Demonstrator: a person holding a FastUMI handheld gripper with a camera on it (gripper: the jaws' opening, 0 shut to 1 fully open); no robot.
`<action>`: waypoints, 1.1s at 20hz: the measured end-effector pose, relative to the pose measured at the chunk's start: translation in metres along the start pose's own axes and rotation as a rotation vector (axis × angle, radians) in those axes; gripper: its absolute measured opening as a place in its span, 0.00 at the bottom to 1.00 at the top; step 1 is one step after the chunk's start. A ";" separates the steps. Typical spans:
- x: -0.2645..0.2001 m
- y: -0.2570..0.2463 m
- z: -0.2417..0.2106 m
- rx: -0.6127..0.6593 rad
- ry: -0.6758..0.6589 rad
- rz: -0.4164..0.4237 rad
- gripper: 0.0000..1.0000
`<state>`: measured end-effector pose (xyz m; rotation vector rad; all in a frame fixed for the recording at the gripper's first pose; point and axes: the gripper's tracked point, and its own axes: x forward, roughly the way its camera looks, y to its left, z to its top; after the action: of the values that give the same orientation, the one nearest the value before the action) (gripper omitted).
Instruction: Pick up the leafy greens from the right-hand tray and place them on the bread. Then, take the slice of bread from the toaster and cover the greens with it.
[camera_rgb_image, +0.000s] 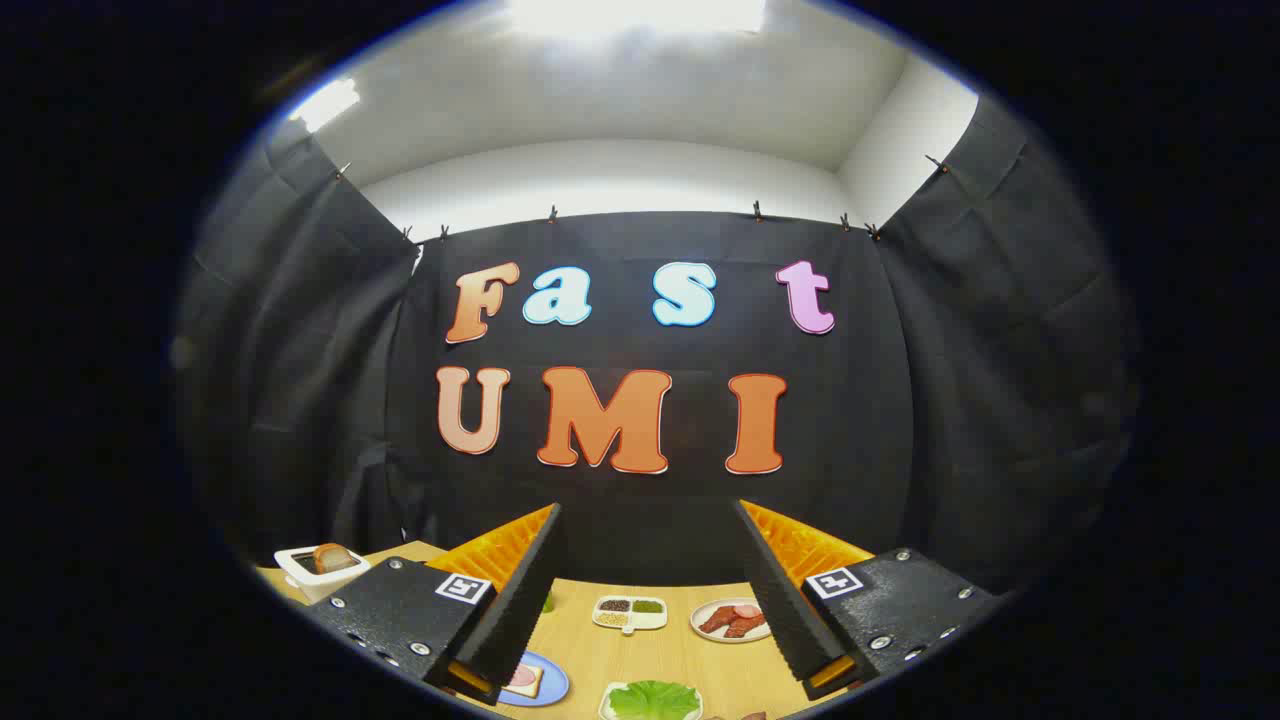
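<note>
Presumably the leafy greens (654, 698), seen in a tray on the surface between the wide-open, empty fingers (650, 640), are light and floppy, best pinched at a ruffled edge.

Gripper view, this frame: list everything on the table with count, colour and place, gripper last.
Leafy greens: one bunch, green, on a white tray nearest the camera, between the fingers.
Blue plate: one, holding a bread slice with a pink topping, partly behind the left finger.
Divided dish: one, white, with dark, green and pale fillings, beyond the greens.
Meat plate: one, white, with red-brown pieces, beside the right finger.
Toaster: one, white, with a brown bread slice standing in it, far left on the table, which is light wood.
Gripper: one, fingers wide apart, holding nothing.
</note>
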<state>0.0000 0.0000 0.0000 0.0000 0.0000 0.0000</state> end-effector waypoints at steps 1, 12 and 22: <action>0.000 0.000 0.000 0.000 0.000 0.000 0.98; 0.000 0.000 0.000 0.001 0.000 0.000 0.99; 0.000 0.001 -0.004 0.020 0.012 0.005 1.00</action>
<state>0.0005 0.0008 -0.0044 0.0202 0.0125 0.0050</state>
